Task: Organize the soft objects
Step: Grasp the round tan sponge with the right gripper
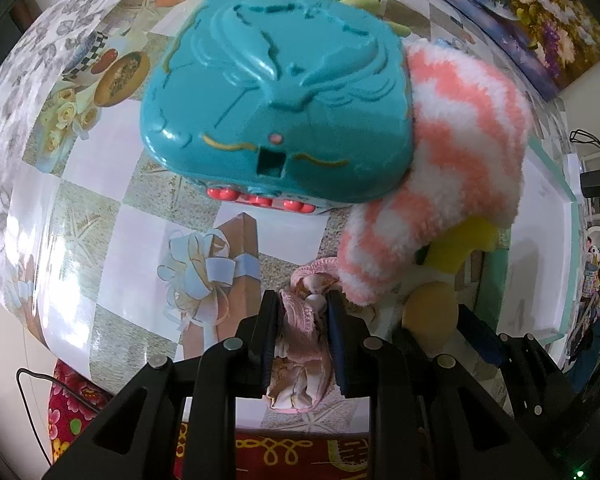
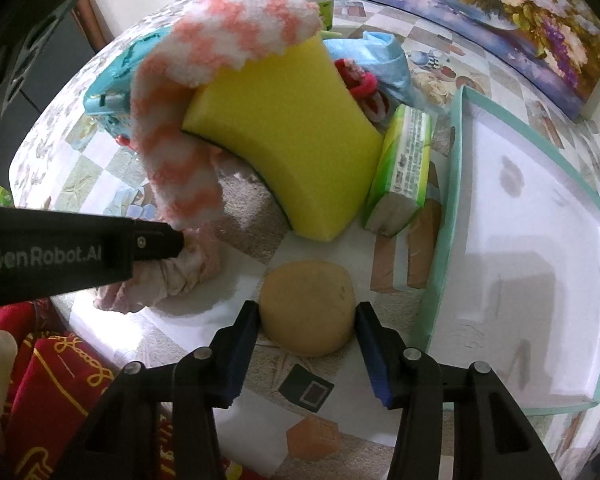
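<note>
Your left gripper (image 1: 302, 300) jaws pinch the pink cloth (image 1: 300, 320); right gripper (image 2: 306, 310) jaws straddle the tan sponge (image 2: 307, 306), contact unclear

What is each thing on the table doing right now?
left gripper: shut on the pink cloth.
pink cloth: bunched, pinched between the pads.
right gripper: pads on both sides of the round sponge.
round sponge: sitting on the table.
yellow sponge: propped up, tilted.
striped sock: draped over the yellow sponge.
teal toy case: lid closed.
white tray: nothing visible inside.
</note>
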A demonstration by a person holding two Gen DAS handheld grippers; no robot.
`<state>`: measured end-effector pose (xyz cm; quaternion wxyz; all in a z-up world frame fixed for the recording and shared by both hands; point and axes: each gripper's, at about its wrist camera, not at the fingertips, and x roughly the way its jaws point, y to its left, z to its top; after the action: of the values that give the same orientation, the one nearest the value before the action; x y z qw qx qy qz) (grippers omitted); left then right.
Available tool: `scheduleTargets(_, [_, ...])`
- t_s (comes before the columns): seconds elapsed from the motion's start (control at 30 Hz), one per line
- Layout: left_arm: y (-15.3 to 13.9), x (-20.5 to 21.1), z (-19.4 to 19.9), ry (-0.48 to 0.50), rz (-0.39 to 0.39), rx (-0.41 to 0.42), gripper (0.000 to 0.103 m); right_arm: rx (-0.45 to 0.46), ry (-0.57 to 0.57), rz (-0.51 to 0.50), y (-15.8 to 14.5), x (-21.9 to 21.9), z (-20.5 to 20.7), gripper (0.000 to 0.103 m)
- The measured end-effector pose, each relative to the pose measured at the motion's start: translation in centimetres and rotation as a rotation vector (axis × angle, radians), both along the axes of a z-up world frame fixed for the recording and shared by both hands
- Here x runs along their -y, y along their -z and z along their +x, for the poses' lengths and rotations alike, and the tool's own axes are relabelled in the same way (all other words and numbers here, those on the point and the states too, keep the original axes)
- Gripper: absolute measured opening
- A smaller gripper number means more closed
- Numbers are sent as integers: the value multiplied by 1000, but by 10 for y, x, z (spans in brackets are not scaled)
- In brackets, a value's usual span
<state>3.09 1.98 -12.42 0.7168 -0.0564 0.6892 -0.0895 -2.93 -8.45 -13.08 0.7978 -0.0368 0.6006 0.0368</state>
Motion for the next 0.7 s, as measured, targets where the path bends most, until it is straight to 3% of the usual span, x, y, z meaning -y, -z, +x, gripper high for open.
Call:
scheduleTargets(0.37, [-23,-4,-8,15,-38,62,25,23,82,54,-27,17,-7,52])
scheduleTargets(0.7, [-48,-7,-22,33,-109,110,25,102,181,104,-58,40,-17,52])
